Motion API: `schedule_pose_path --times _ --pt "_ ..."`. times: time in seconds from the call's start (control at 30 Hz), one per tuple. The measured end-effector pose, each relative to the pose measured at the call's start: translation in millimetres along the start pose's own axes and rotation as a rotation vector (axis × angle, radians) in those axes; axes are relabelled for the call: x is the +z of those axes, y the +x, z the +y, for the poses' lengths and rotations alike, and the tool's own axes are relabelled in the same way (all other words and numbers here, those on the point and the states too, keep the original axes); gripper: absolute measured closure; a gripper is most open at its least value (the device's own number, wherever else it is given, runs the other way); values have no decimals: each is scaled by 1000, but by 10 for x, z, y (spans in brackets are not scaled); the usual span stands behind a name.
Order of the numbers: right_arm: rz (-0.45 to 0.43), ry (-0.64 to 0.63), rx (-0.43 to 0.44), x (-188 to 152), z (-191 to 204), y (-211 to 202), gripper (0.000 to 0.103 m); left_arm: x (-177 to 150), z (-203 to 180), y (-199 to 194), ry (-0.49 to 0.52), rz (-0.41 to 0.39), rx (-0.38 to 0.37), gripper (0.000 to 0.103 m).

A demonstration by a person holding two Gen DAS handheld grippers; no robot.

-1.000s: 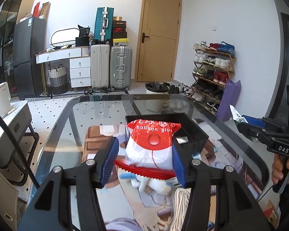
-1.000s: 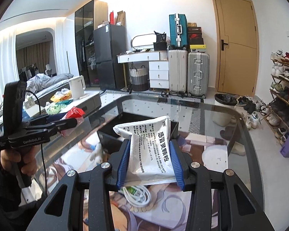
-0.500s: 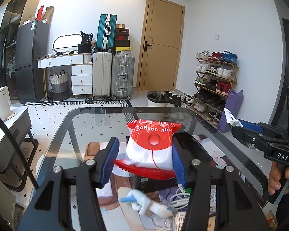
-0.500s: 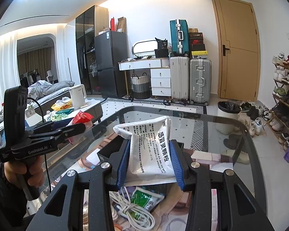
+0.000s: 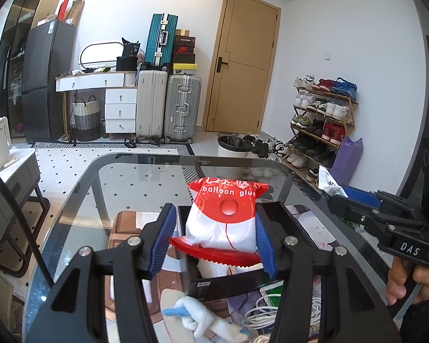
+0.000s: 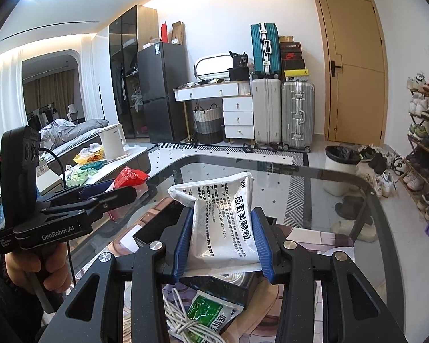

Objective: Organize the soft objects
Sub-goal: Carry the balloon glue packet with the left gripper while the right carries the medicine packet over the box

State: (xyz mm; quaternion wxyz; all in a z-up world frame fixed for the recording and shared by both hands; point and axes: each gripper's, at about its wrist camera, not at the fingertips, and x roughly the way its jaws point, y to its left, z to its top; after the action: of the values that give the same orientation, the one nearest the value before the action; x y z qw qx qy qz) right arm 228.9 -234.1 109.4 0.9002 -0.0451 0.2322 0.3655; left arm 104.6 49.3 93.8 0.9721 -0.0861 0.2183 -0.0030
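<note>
Over black box (image 5: 231, 281): left tool (image 5: 216, 238) grips balloon-glue packet (image 5: 224, 214), right tool (image 6: 224, 243) white sachet (image 6: 228, 223).

- The left tool (image 5: 216, 243) grips a red-and-white balloon-glue packet (image 5: 223, 217) between its blue pads, above an open black box (image 5: 228, 284) on the glass table (image 5: 146, 177).
- At six o'clock, a white plush toy (image 5: 203, 317) lies beside white cables (image 5: 260, 314).
- At three o'clock, the right tool (image 5: 343, 197) clamps a white packet (image 5: 327, 181).
</note>
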Motion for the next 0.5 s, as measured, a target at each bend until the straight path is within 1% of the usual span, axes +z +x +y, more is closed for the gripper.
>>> schedule_pose_path --times 0.33,0.5 --pt "29 12 16 24 -89 308 62 24 0 301 -41 30 7 50" --pt "53 17 18 13 -108 494 62 8 -18 469 -38 57 16 50"
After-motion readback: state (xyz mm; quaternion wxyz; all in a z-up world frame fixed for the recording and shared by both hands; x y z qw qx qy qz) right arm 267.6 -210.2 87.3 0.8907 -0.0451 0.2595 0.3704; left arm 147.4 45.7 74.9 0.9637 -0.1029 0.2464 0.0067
